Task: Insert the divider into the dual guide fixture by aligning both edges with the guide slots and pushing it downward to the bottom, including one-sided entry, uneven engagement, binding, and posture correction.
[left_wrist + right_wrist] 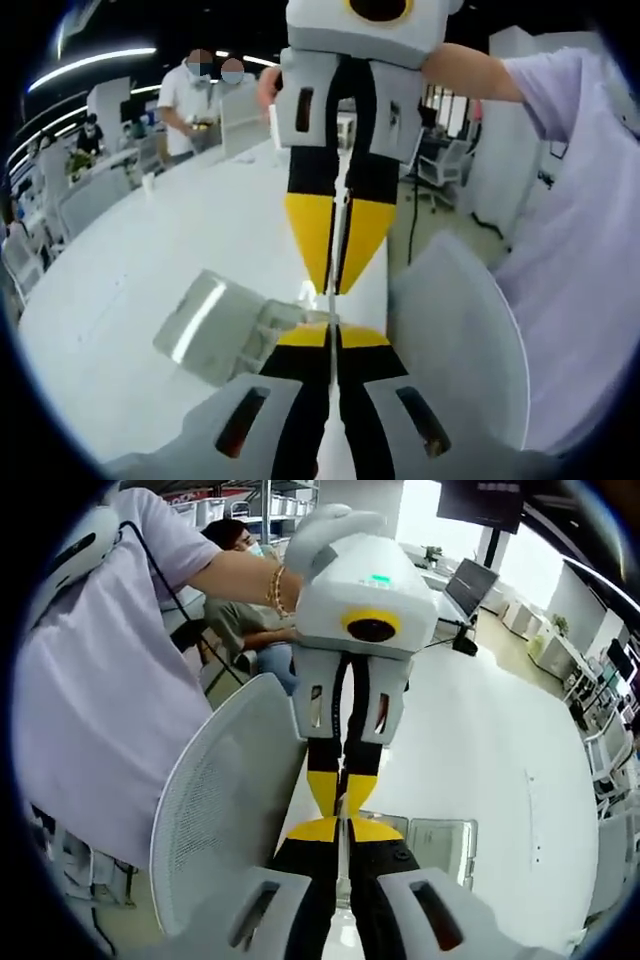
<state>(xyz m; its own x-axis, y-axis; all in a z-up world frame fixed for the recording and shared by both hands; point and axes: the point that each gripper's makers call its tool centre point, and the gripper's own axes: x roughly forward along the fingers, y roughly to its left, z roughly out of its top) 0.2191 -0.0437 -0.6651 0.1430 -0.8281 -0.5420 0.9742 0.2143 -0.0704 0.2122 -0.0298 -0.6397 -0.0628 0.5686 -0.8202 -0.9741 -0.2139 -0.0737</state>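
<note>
A: Left claw (331,338) looks pinched nearly shut on a thin clear sheet, seen edge-on — the divider (332,300), I judge. Right claw (335,290) comes down from the top of the left gripper view and nips the same edge from the opposite end.

B: Agreed. In the right gripper view the right claw (341,832) is narrow too, tips meeting the left claw (344,805) at frame centre. Can't make out the divider between them there, too thin.

A: Fixture? Clear plastic block, the dual guide fixture (215,325), left of centre in the left gripper view, sitting on the white bench (150,260). It seems close to the claw tips; can't tell if the divider is in any slot.

B: Right gripper view has it lower right of centre (432,840), just past the tips. Slots too blurry.

A: For the step: keep the sheet vertical, both edges level over the slots, push evenly. If one side drops first, ease back and square it up, don't force.

B: View difference: right gripper view shows a mesh chair back (225,800) at lower left; left gripper view shows people standing (195,100) at upper left.
</note>
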